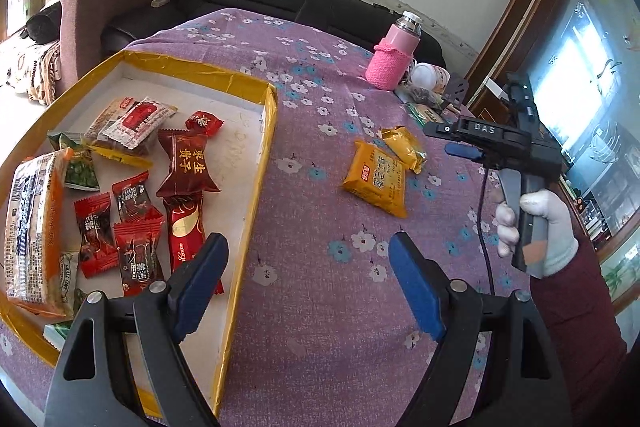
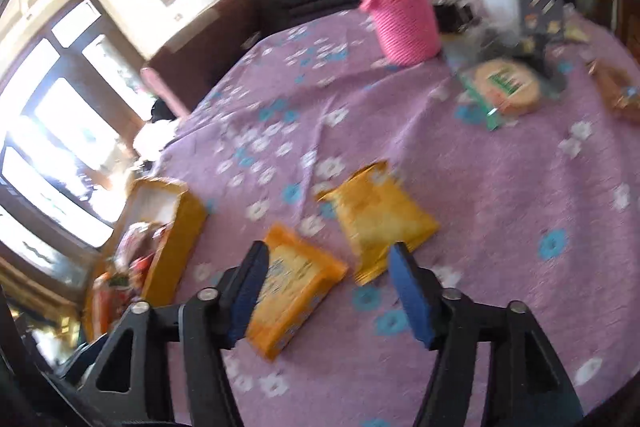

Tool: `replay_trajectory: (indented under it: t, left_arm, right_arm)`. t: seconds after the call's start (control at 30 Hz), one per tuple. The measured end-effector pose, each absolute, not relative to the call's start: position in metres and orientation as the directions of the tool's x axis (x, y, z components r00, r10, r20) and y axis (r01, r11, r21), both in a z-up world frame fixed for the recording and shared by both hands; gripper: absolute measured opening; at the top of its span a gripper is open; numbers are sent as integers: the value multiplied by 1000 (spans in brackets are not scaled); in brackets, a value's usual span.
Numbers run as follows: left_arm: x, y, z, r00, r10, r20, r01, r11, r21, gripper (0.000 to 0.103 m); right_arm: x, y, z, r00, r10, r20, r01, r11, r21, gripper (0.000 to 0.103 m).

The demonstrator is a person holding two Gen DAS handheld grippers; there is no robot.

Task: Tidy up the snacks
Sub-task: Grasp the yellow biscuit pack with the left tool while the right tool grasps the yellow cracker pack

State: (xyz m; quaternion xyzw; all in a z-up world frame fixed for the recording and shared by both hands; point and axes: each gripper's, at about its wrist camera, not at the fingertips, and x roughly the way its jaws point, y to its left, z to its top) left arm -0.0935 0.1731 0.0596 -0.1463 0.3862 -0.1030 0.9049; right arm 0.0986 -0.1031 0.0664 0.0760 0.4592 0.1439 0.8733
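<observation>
The left gripper (image 1: 308, 267) is being held open and empty at the frame's bottom, over the tray's (image 1: 256, 187) yellow edge. Left of it, red snack packets (image 1: 132, 227) are lying inside the tray. Farther up at centre right, two yellow packets (image 1: 378, 179) are resting on the flowered cloth (image 1: 320, 307). Beside them, the right gripper (image 2: 328, 263) is being held open, gripping nothing.

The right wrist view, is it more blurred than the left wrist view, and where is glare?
Yes: the right wrist view is smeared, the yellow packets unreadable, its window blown out; the left wrist view is sharp, snack print legible in the box, only fisheye bending.
</observation>
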Motion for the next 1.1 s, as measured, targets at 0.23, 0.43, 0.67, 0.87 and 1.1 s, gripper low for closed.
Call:
replay_trajectory:
  t: [0.23,0.43,0.67,0.87,1.1]
  left_arm:
    - [-80,167,57,642,-356,-679,104,918,-382,83]
    - [-63,151,61,614,-397,-683,137,905,-403,83]
    - [-25,109,59,562,-371,-739,203,928,-312,83]
    - [22,76,45,537,-319,-781,236,946,-224,83]
    - [51,32,24,551,-176,-816,300,954,-3,83]
  right_arm:
    - [134,-80,26,495,229,-838,-181,971,158,73]
    - [134,-92,17,498,204,-843,-125,979,163,46]
    - [87,-125,19,494,262,-829,-63,962,266,45]
    - [30,-144,21,520,412,-748,-73,894,442,45]
    - [26,-153,19,530,458,-714,-77,864,498,45]
